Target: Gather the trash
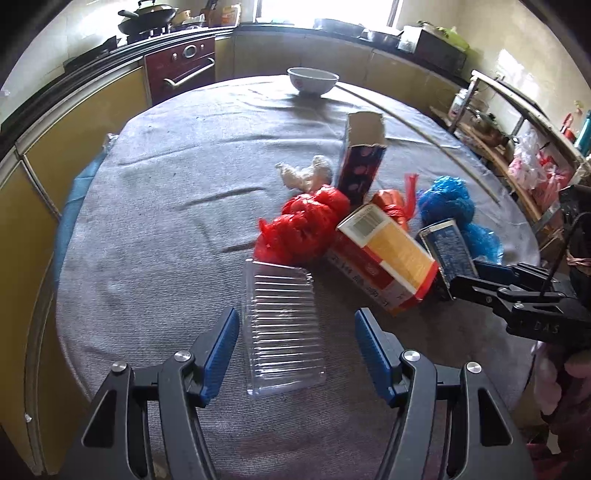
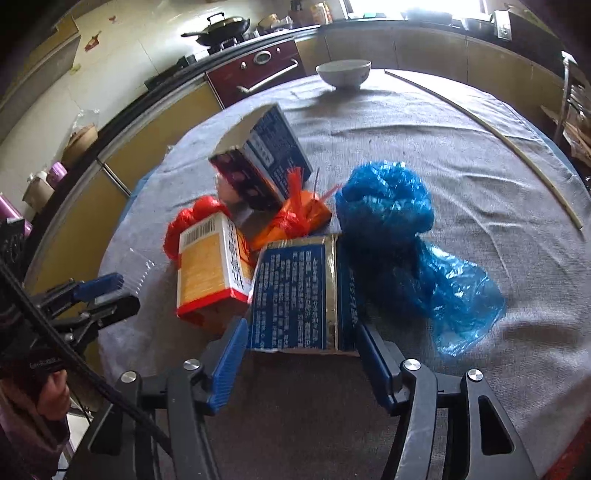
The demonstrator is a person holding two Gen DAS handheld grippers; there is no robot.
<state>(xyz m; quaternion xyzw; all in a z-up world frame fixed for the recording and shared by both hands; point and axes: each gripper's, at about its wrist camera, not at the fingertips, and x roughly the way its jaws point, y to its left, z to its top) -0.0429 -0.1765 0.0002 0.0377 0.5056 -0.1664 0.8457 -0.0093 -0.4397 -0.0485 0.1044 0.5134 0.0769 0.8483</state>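
Trash lies on a round grey-clothed table (image 1: pixel 155 206). My left gripper (image 1: pixel 297 350) is open, its fingers on either side of a clear ribbed plastic tray (image 1: pixel 282 326), not touching it. Beyond are a red plastic bag (image 1: pixel 303 225), a yellow-and-red carton (image 1: pixel 384 258), a dark upright open box (image 1: pixel 360 162), crumpled white paper (image 1: pixel 306 171) and a blue bag (image 1: pixel 448 206). My right gripper (image 2: pixel 301 358) is open around the near end of a blue printed box (image 2: pixel 299 291). The blue bag (image 2: pixel 399 229) lies right of it and the yellow carton (image 2: pixel 208 266) left.
A white bowl (image 1: pixel 313 80) stands at the table's far edge. A thin stick (image 2: pixel 491 136) lies along the right side. Kitchen counters, an oven (image 1: pixel 181 68) and a wok (image 1: pixel 147 18) ring the far side. A cluttered shelf (image 1: pixel 517 147) stands right.
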